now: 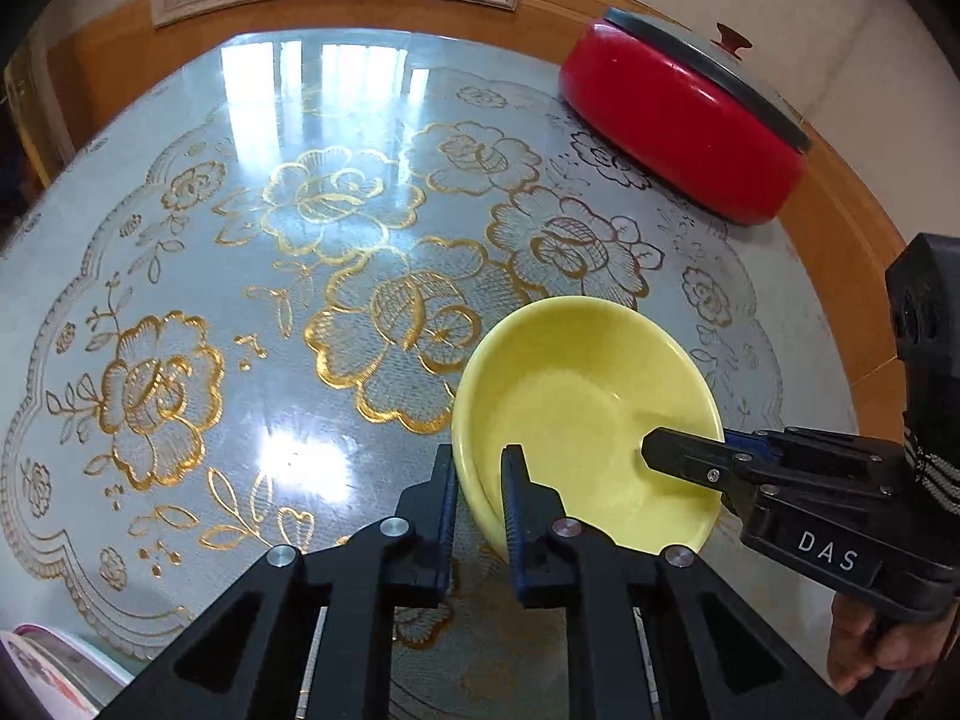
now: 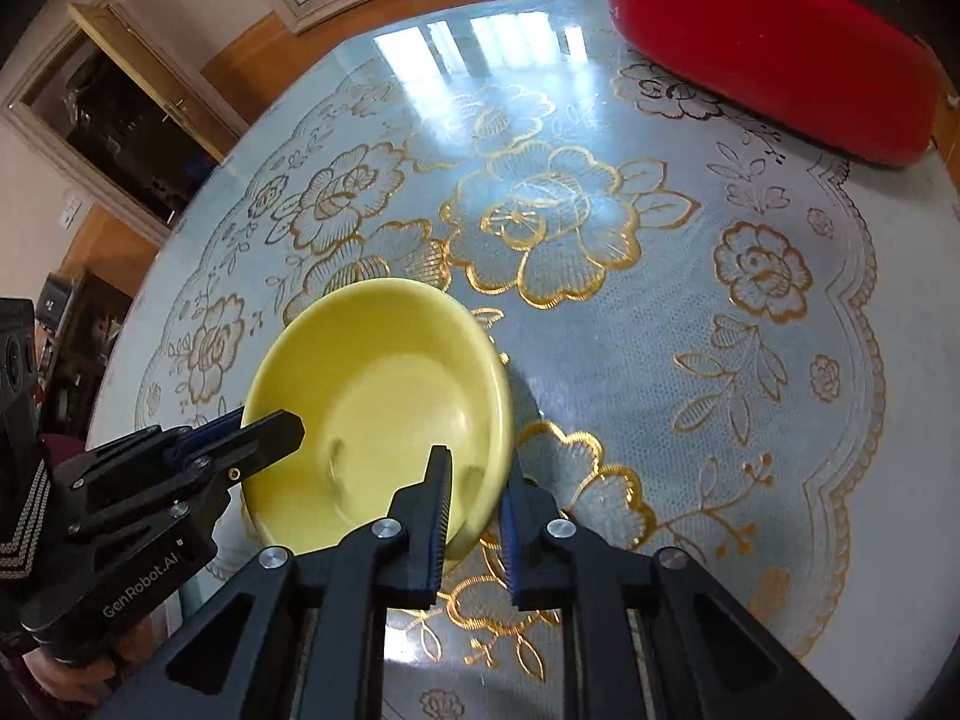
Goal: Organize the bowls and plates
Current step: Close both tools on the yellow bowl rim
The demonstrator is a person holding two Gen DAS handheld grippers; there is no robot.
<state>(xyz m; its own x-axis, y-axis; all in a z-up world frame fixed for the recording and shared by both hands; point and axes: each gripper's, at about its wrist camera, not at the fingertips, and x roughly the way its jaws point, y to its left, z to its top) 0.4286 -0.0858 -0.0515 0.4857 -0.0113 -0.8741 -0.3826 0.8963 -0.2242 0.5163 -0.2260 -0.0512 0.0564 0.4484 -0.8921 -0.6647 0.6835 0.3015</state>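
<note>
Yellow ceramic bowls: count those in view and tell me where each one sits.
1. The yellow ceramic bowl sits on the glass-topped table over the gold floral mat, its rim clamped on opposite sides by the left gripper and right gripper. More may lie outside both views.

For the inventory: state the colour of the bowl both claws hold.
Pale yellow bowl, clearest in the right wrist view.

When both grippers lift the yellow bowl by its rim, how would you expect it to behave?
The yellow bowl looks like stiff glazed ceramic, so it should keep its shape but could chip if dropped. Its glossy rim may slip between the left gripper and right gripper, each pinching a thin edge. Grips on opposite sides should limit tipping.
</note>
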